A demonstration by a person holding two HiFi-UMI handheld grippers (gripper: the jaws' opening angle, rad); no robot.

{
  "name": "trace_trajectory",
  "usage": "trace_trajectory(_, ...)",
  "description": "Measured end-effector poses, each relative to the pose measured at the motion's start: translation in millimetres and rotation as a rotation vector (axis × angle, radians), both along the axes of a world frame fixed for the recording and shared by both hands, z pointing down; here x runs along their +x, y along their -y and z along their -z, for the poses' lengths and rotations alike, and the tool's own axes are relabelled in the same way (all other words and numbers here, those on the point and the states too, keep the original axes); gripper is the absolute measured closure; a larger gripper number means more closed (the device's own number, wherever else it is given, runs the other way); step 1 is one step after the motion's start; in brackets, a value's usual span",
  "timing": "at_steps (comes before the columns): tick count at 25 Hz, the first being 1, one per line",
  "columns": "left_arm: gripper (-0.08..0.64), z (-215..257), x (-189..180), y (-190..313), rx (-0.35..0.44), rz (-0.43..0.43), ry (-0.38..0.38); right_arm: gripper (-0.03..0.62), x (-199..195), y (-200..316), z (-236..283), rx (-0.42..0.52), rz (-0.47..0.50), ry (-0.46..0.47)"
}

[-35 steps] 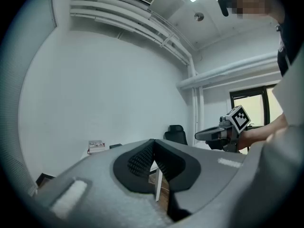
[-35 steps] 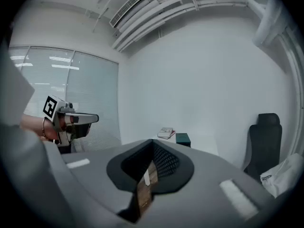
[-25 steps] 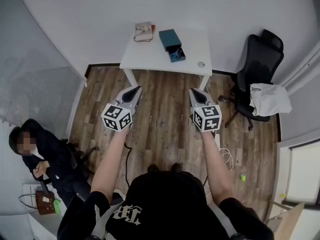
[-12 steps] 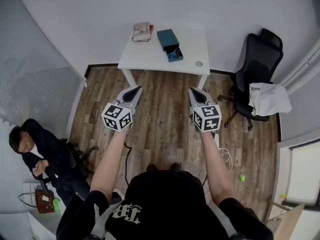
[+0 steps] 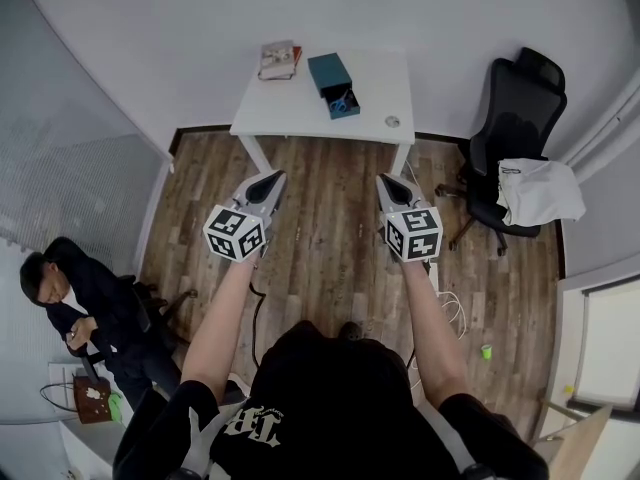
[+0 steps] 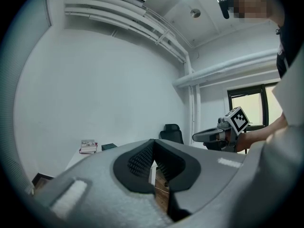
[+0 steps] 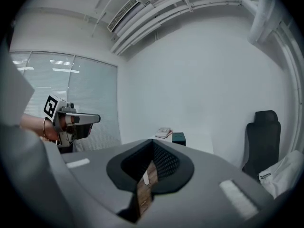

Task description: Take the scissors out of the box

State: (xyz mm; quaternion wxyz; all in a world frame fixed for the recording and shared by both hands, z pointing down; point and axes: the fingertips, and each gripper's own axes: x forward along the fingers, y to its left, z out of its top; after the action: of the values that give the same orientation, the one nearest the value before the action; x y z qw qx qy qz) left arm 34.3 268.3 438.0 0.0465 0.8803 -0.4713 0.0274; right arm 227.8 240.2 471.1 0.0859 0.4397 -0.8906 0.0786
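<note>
The blue-handled scissors (image 5: pixel 342 100) lie in an open teal box (image 5: pixel 328 72) on the white table (image 5: pixel 300 118) at the far end of the room. Both grippers are held out level over the wooden floor, well short of the table. My left gripper (image 5: pixel 275 176) is shut with nothing between its fingers, and its closed tips show in the left gripper view (image 6: pixel 153 144). My right gripper (image 5: pixel 385 180) is also shut and empty (image 7: pixel 153 144). The teal box (image 7: pixel 179 137) shows small and far beyond the right jaws; the scissors cannot be made out there.
A stack of books (image 5: pixel 278 60) lies left of the box, and a small round object (image 5: pixel 392 122) sits near the table's right front corner. A black office chair (image 5: pixel 510 108) with a white cloth (image 5: pixel 535 190) stands at the right. A seated person (image 5: pixel 70 303) is at the lower left.
The table with the box has slid a little up and left in the head view. Both grippers keep the same pose and stay shut.
</note>
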Motion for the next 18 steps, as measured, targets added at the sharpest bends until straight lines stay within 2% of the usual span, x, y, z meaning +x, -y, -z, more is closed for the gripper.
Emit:
trace_trajectory(8, 0.563, -6.7, 15.8, 7.2, -0.016, -0.011, -0.005, 0.588, 8.9, 7.8, -7.2, -0.014, 0.013, 0.008)
trace_trajectory(18, 0.563, -12.8, -0.7, 46.0, -0.015, -0.041, -0.027, 0.588, -9.4, 38.4, -18.4, -0.024, 0.007, -0.017)
